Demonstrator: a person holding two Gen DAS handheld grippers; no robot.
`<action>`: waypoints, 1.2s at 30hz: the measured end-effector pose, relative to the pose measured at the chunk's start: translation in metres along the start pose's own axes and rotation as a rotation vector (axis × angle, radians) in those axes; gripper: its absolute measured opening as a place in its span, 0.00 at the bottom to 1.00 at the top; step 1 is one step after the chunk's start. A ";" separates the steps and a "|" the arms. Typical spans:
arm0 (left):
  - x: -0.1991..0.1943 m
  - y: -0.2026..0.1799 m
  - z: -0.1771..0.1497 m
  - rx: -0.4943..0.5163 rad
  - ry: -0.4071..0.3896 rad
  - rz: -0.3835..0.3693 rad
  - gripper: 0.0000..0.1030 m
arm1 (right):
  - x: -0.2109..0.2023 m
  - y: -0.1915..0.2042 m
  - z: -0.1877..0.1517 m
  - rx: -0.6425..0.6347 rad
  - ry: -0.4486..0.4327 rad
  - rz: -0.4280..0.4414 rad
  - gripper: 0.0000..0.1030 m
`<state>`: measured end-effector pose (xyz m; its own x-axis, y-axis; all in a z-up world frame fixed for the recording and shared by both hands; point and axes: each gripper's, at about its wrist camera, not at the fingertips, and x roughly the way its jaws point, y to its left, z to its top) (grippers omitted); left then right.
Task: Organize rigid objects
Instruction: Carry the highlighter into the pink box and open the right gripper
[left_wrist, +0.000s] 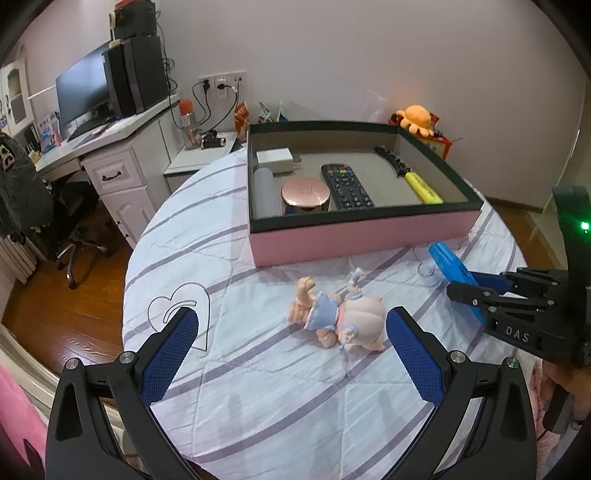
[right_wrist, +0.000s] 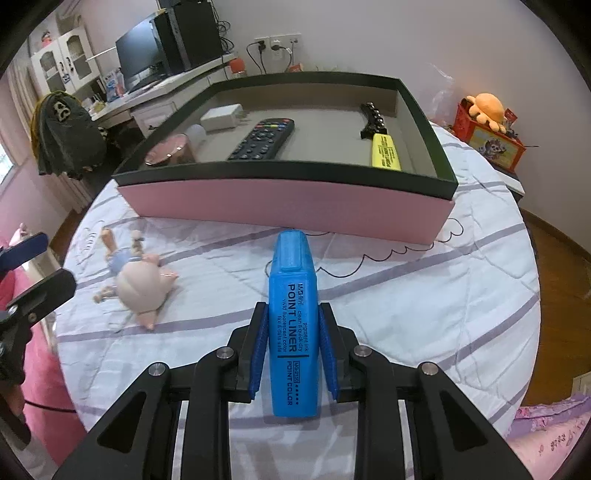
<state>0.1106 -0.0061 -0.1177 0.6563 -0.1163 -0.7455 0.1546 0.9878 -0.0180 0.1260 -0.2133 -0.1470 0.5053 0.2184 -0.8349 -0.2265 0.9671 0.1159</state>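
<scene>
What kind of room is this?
Probably a bedroom that doubles as a study: a quilted bedspread covers the work surface, a desk holds a computer monitor, and a plush octopus sits nearby.

Both views are evenly lit by soft indoor light, a little cool, with no hard shadows; only faint soft shade lies under the box (left_wrist: 362, 236) and beside the doll (left_wrist: 332, 321). The fisheye lens bends straight lines strongly: the box rim bows and the bed's edge curves round. Black vignette fills the corners. The centre is sharp, and print on the blue marker (right_wrist: 293, 332) reads clearly. Far edges smear slightly. A green LED (left_wrist: 584, 225) flares at the right.
</scene>
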 end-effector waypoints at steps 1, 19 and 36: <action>-0.001 0.000 0.001 -0.003 -0.005 -0.004 1.00 | -0.004 0.001 0.001 -0.006 -0.008 0.002 0.26; 0.017 0.006 0.031 -0.016 -0.042 -0.024 1.00 | -0.008 -0.021 0.099 0.035 -0.148 0.042 0.26; 0.056 0.026 0.029 -0.044 0.041 -0.020 1.00 | 0.076 -0.041 0.118 0.126 0.034 -0.011 0.26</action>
<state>0.1731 0.0097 -0.1405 0.6224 -0.1325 -0.7714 0.1339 0.9891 -0.0618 0.2717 -0.2213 -0.1514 0.4778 0.2053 -0.8542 -0.1137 0.9786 0.1716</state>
